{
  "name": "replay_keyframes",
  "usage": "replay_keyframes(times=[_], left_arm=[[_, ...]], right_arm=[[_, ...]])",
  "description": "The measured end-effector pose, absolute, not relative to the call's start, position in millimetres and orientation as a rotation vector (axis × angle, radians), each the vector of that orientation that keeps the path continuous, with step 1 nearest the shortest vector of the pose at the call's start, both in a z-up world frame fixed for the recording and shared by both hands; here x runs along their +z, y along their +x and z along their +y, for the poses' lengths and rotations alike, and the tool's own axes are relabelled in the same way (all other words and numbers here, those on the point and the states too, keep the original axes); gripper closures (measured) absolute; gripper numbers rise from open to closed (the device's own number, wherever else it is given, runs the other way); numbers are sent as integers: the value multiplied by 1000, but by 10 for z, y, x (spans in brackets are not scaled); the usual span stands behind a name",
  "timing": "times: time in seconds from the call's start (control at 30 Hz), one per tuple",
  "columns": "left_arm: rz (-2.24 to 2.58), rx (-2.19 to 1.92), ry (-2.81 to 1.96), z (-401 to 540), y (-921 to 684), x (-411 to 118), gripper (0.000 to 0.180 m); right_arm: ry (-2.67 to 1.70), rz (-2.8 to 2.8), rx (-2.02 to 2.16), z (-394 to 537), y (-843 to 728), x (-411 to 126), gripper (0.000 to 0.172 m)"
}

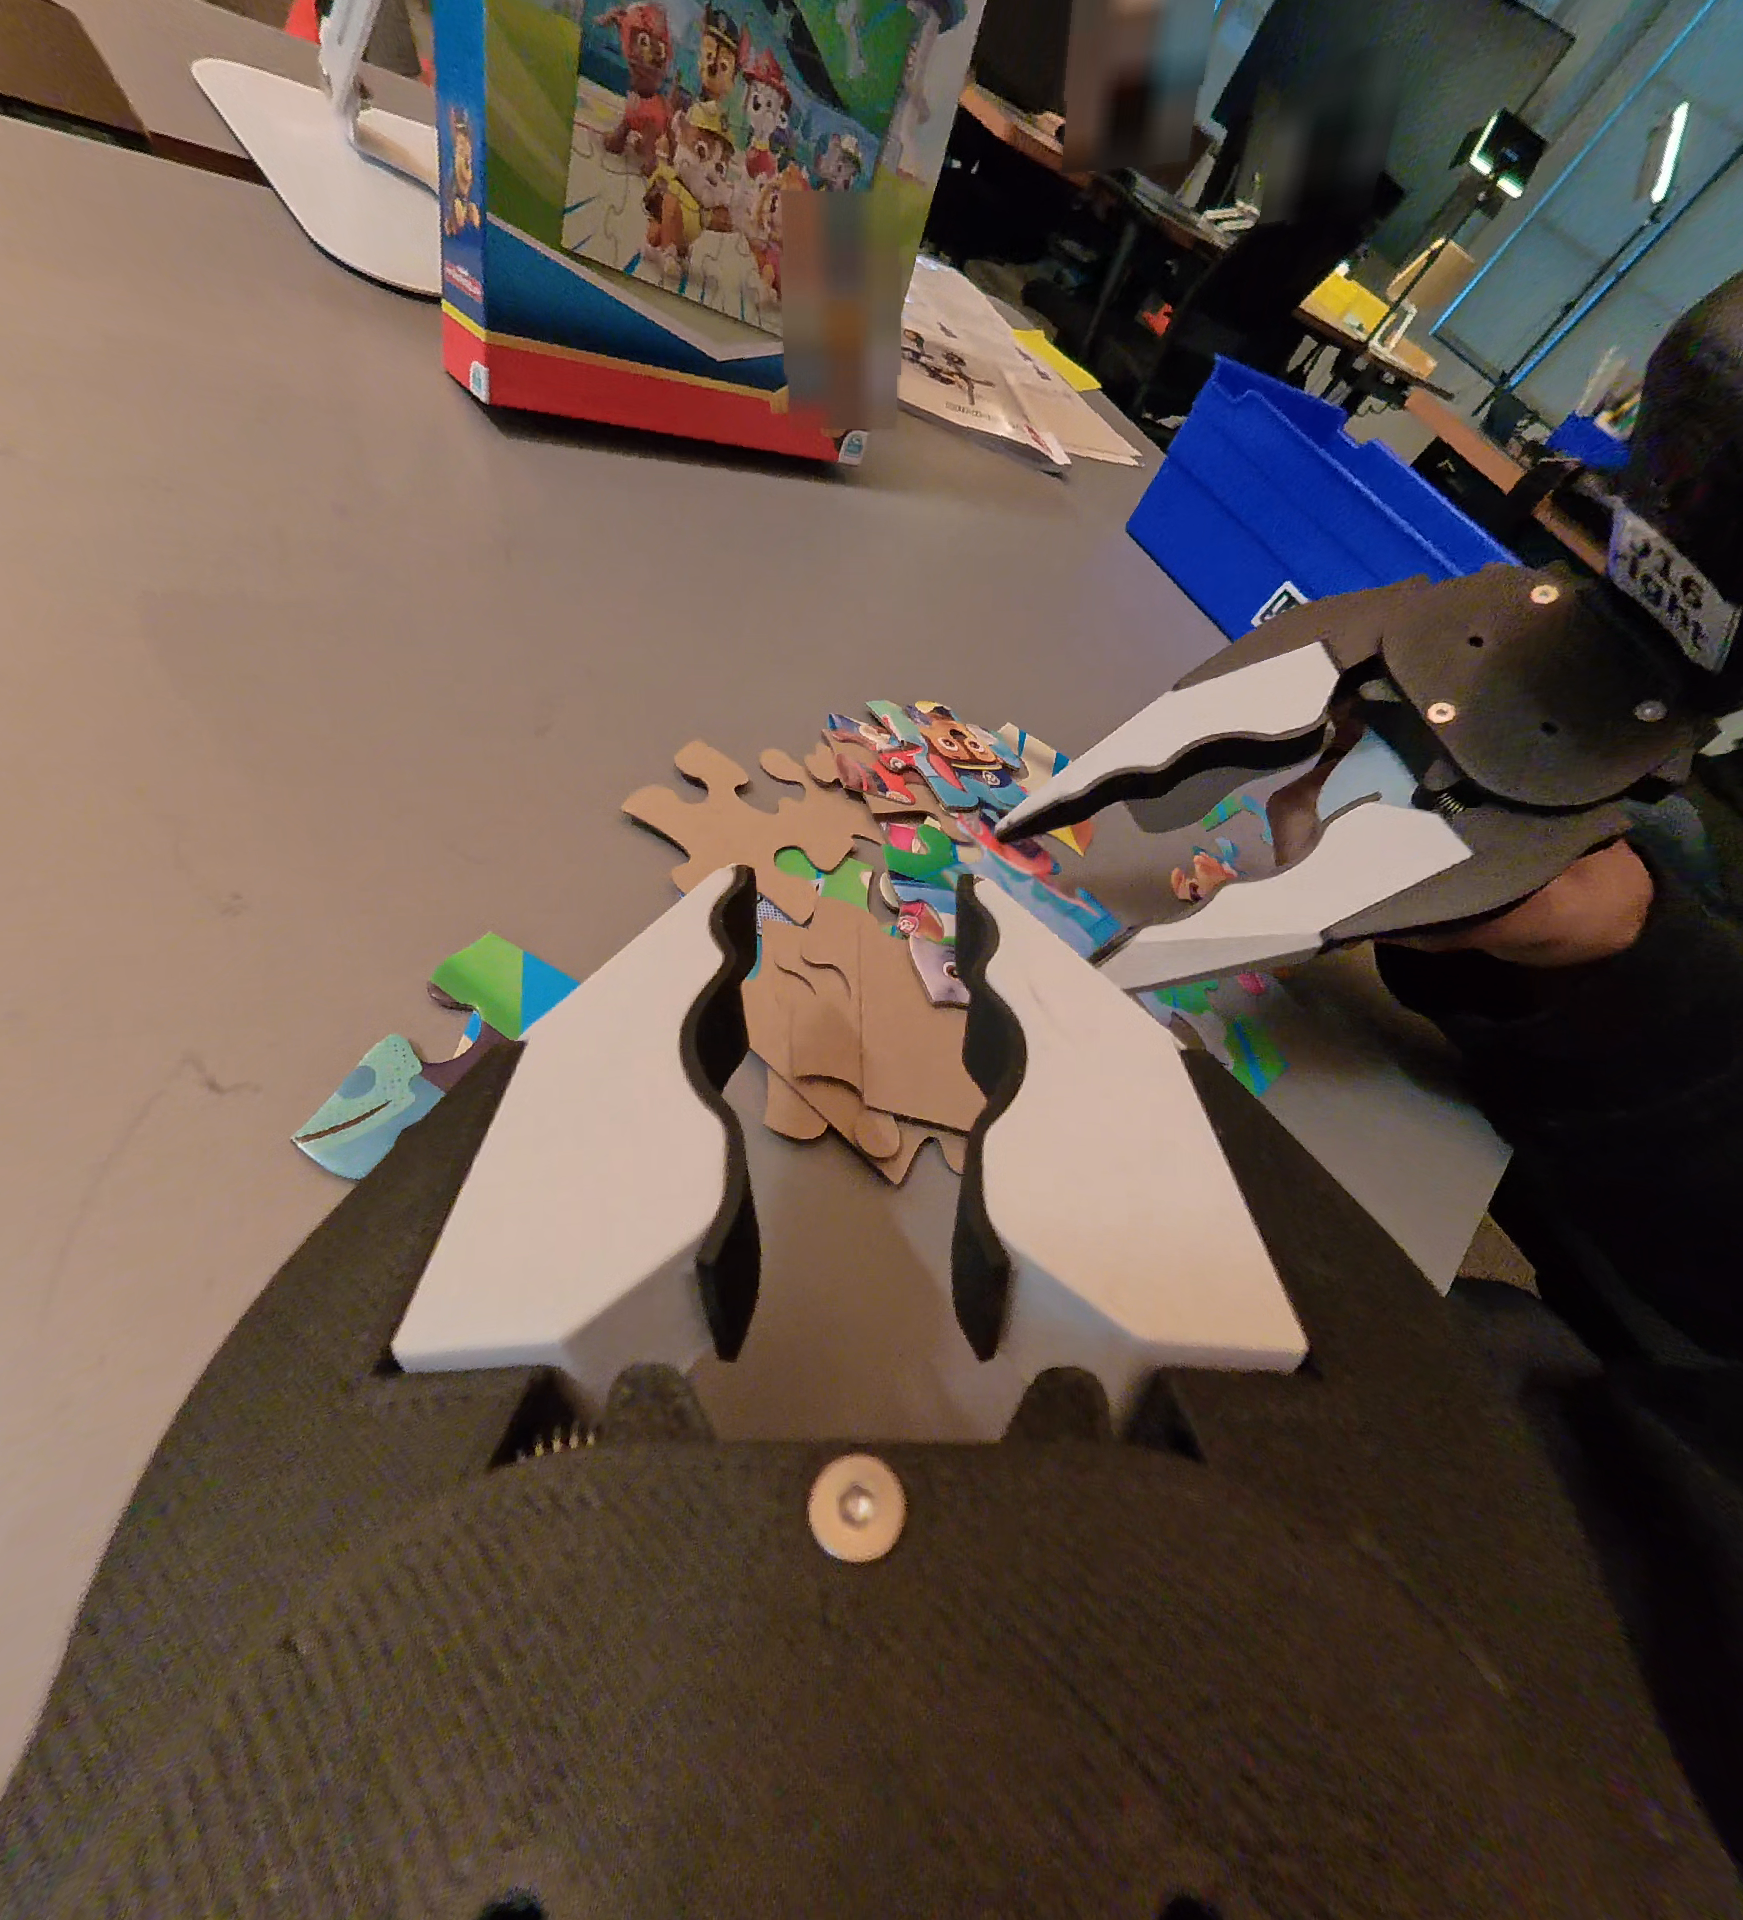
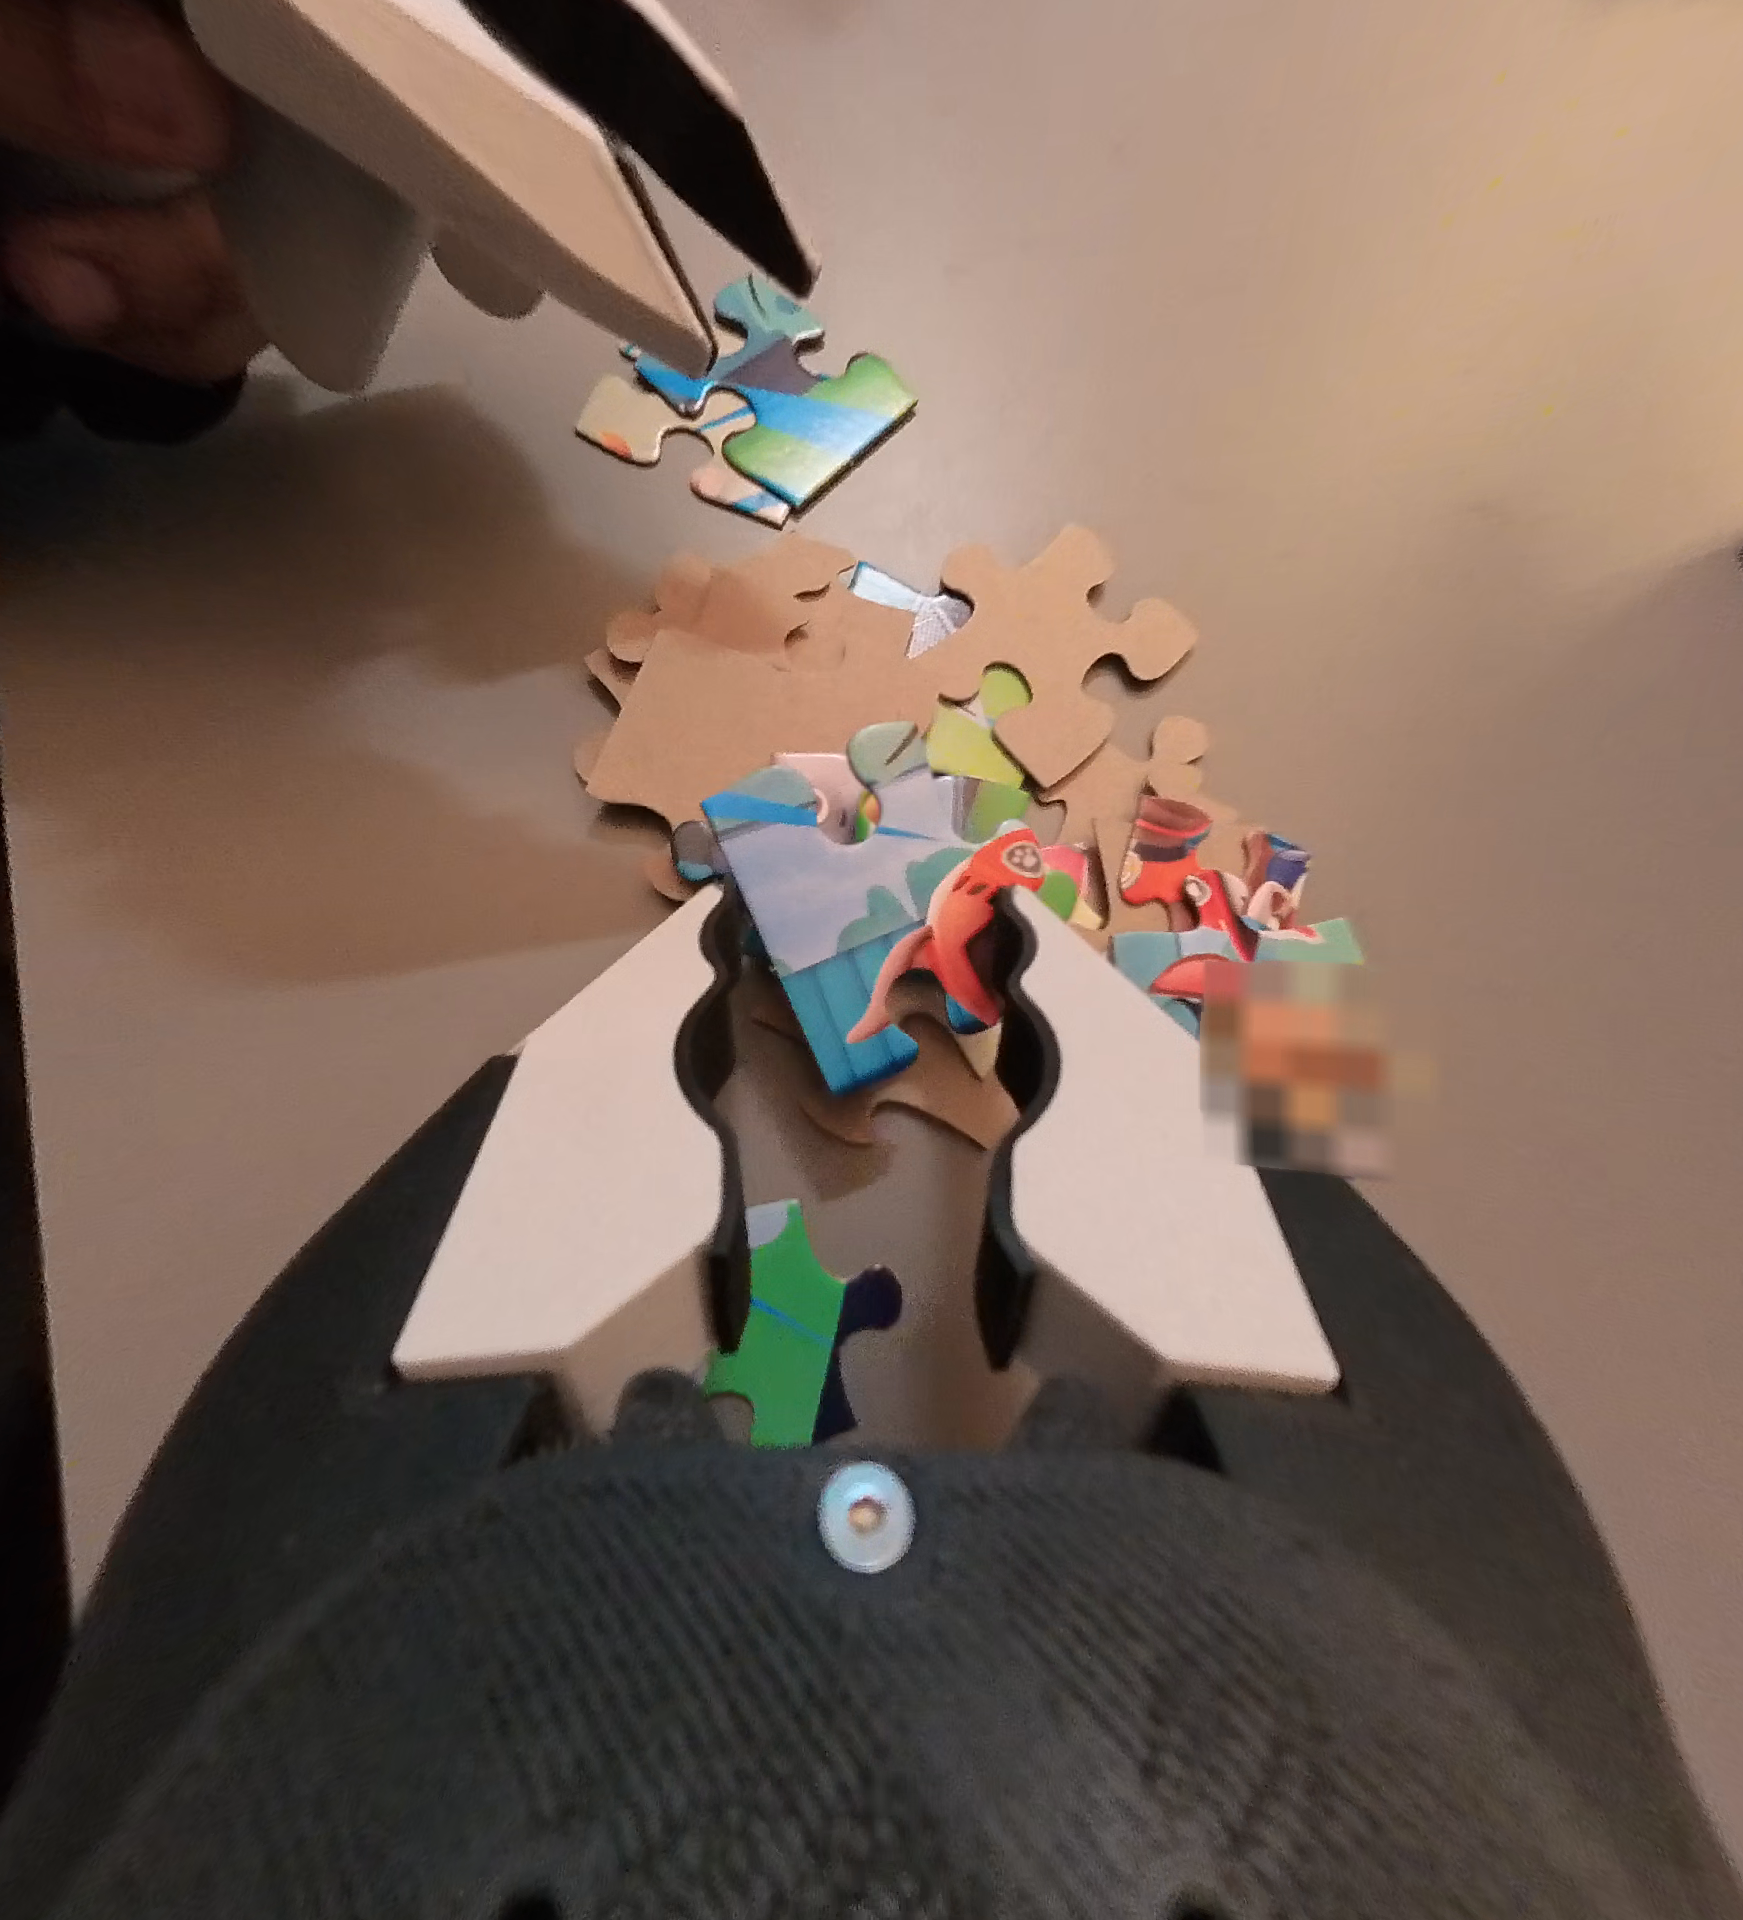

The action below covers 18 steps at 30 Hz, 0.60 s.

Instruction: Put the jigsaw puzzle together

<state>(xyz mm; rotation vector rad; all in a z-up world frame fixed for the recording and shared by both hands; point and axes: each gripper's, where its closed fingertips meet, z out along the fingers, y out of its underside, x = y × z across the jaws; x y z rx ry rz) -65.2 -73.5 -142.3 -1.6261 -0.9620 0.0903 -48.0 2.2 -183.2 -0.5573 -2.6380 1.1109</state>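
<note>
Gripped edge to edge and tilted clear of the heap of pieces (image 2: 742,707) just beyond, a blue puzzle piece (image 2: 825,935) spans the right tongs (image 2: 862,904), while the left tongs (image 1: 851,894) hover half open and empty above the heap's near edge.

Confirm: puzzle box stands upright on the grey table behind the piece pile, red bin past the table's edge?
Not red: the bin past the edge of the table is blue, as the left wrist view shows. The puzzle box does stand upright behind the piece pile.
</note>
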Motion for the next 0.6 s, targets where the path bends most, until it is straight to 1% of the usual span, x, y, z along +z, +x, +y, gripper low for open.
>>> replay_keyframes(times=[0.1,0.17,0.3,0.43,0.53,0.6], left_arm=[[-961,78,-1624,-718,-648,-1438,144],[-957,78,-1625,-704,-644,-1441,144],[-945,83,-1627,-676,-635,-1431,144],[-930,66,-1630,-630,-609,-1428,144],[-922,77,-1638,-615,-603,-1425,144],[-918,77,-1638,-602,-599,-1425,145]], right_arm=[[-590,-2614,1146,123,-482,-1740,124],[-623,-2564,1074,343,-580,-1709,124],[-793,-2424,886,1137,-948,-1698,124],[-933,-2394,811,1833,-1175,-1868,124],[-968,-2388,768,2036,-1234,-1933,122],[-955,-2369,755,2060,-1272,-1911,118]])
